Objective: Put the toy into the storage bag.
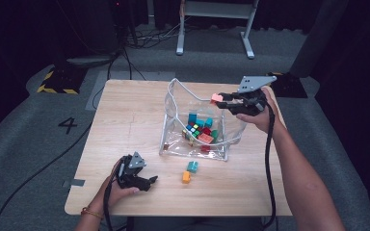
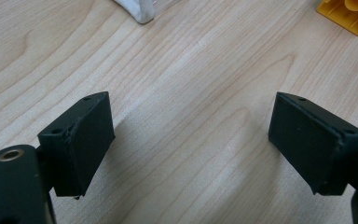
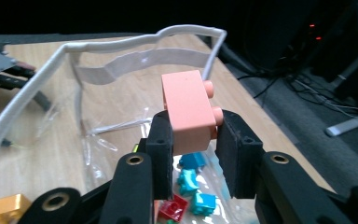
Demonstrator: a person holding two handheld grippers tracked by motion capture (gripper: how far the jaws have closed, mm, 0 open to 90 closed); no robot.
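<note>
The wooden table (image 1: 125,125) occupies the centre of the high view. On it, right of centre, stands a clear plastic bag (image 1: 173,139) with a white rim, open at the top; it contains loose coloured blocks (image 1: 200,130) in teal, red and green.

The right gripper (image 1: 224,100) is at the upper right of the bag, above its rim, held in the person's right hand (image 1: 257,115). In the right gripper view its jaws are pressed against the two sides of a salmon-pink brick (image 3: 189,112), pinching it by its lower part; the brick's studs point to the right of that frame, and the bag's opening lies below and behind it.

The left gripper (image 1: 147,182) is at the lower left of the high view, low over the table near its front edge. In the left gripper view its jaws are spread wide with bare wood between them.

A teal block (image 1: 192,166) and an orange block (image 1: 186,176) lie on the table just below the bag, close to each other.
</note>
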